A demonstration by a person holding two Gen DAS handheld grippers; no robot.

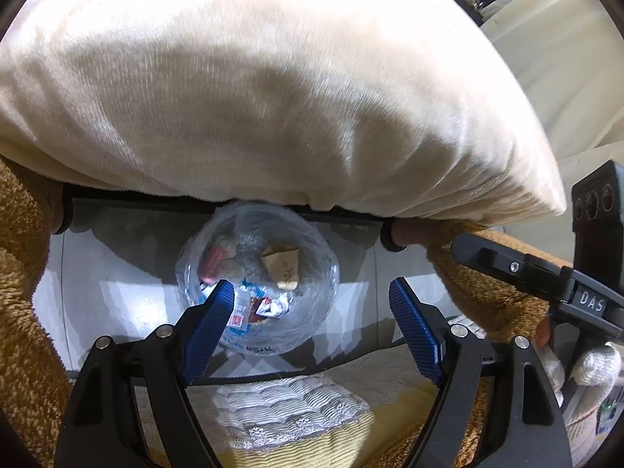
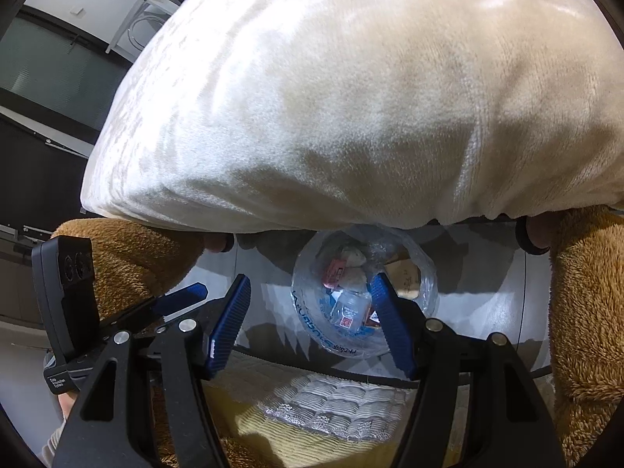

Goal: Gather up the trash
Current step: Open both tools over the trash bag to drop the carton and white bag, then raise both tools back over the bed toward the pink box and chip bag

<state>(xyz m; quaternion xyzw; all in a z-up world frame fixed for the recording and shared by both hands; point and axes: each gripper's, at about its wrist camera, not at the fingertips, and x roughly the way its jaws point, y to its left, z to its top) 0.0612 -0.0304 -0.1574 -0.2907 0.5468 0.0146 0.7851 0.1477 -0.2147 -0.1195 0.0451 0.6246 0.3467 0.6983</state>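
A round bin lined with a clear plastic bag (image 1: pixel 187 269) (image 2: pixel 429 280) stands on the glossy grey floor below both grippers. Inside lie a brown paper scrap (image 1: pixel 282 263), a red wrapper (image 1: pixel 212 261) (image 2: pixel 333 269) and a small clear bottle (image 2: pixel 351 306) among other litter. My left gripper (image 1: pixel 312 286) hangs over the bin, open, with nothing between its blue pads. My right gripper (image 2: pixel 311 280) is also open and empty, its right finger over the bin. Each gripper shows at the edge of the other's view: the right one's black body (image 1: pixel 546 280), the left one's blue finger (image 2: pixel 183 296).
A big cream plush cushion (image 1: pixel 273 78) (image 2: pixel 351 97) overhangs the far side of the bin. Brown fuzzy fabric (image 1: pixel 23 273) (image 2: pixel 585 312) flanks both sides. A quilted white mattress edge with lace (image 1: pixel 280 405) and yellow cloth (image 1: pixel 351 440) lie just beneath the grippers. A gloved hand (image 1: pixel 592 362) holds the right gripper.
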